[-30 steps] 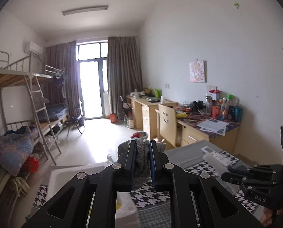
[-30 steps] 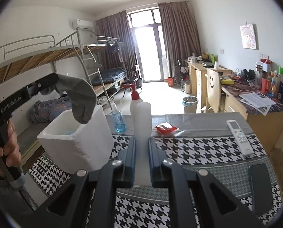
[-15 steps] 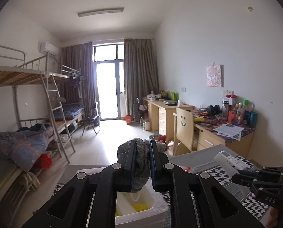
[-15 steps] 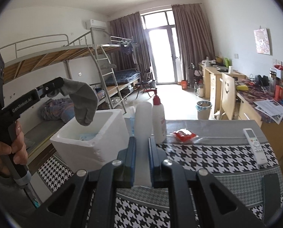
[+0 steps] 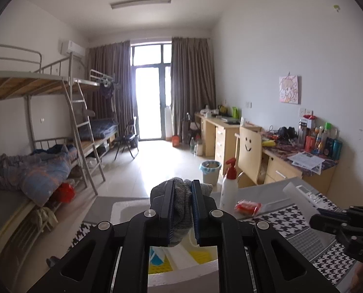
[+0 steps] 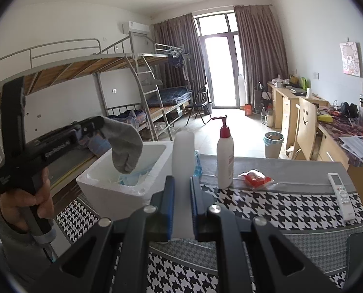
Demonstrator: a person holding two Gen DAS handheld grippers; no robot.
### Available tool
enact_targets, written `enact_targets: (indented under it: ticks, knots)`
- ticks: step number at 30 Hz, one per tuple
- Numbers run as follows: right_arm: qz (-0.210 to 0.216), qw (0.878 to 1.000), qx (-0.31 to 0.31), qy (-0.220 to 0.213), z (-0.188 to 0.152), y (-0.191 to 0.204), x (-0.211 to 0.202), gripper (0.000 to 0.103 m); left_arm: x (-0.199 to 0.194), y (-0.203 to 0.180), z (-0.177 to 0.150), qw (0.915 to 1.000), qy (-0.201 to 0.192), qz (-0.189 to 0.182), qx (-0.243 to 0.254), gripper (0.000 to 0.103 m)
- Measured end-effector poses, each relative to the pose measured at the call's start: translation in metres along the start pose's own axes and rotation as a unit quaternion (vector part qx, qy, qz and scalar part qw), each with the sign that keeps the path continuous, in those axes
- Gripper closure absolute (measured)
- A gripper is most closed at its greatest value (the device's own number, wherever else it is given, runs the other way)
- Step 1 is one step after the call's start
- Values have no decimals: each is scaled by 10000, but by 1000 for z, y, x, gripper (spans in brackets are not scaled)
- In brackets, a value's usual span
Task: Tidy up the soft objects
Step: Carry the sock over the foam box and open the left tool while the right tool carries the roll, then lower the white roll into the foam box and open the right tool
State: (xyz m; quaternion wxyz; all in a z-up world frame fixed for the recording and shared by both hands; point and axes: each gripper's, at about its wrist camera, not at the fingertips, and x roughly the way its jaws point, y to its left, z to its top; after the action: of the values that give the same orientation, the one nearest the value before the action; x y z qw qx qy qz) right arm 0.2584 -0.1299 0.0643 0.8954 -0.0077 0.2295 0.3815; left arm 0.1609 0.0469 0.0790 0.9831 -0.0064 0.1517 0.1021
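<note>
My left gripper (image 5: pixel 182 188) is shut on a grey sock (image 5: pixel 181 205). In the right wrist view that sock (image 6: pixel 125 144) hangs from the left gripper (image 6: pixel 101 124), its toe inside the open top of a white foam box (image 6: pixel 123 188). The box also shows below the left gripper (image 5: pixel 181 272), with blue and yellow items inside. My right gripper (image 6: pixel 182 183) is shut on a white translucent foam strip (image 6: pixel 182 161), held upright above the houndstooth tablecloth (image 6: pixel 267 205).
On the table stand a white pump bottle with a red top (image 6: pixel 225 163), a blue bottle (image 6: pixel 197 166) behind the strip, a red packet (image 6: pixel 254 178), a white remote (image 6: pixel 341 195) and a dark phone (image 6: pixel 356 246). Bunk beds are left, desks right.
My left gripper has carried the sock over the foam box and lowered it, so its toe now dips into the box. My right gripper has shifted left with the strip.
</note>
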Motion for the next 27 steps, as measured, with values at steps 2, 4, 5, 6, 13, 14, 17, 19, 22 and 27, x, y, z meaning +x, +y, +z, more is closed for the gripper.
enact_targets:
  ticks: [2,4,5,6,13,14,17,19,22,27]
  knots:
    - [-18,10000,-14,43,-1,1,3,88,4,4,-3,10000,75,23,-37,89]
    - [-22,10000,-8,73,-1,1,5,88,10,7,-5,9998,164,50,-48,89]
    - [-27,10000,-12,81,-1,1,5,88,12,8,-6,9997,211,72,-54,88]
    - [-36,10000,-14,92,-1,1,6,88,14,9,-8,9996,271,97,-57,84]
    - [-49,9999,-15,161,0,4,13,88,19,17,-16,9986,429,267,-143,27]
    - [-48,9998,-17,166,0,4,14,88,17,18,-16,9986,404,314,-133,19]
    - [-25,9998,-26,177,1,7,15,88,10,22,-16,9988,256,386,-183,2]
    - [-16,9998,-45,188,2,9,17,88,4,25,-15,9988,158,411,-216,1]
    - [10,9998,-67,203,5,12,21,88,-2,29,-14,9988,109,415,-241,1]
    - [59,9996,-133,240,7,19,26,88,-11,37,-17,9985,35,482,-275,1]
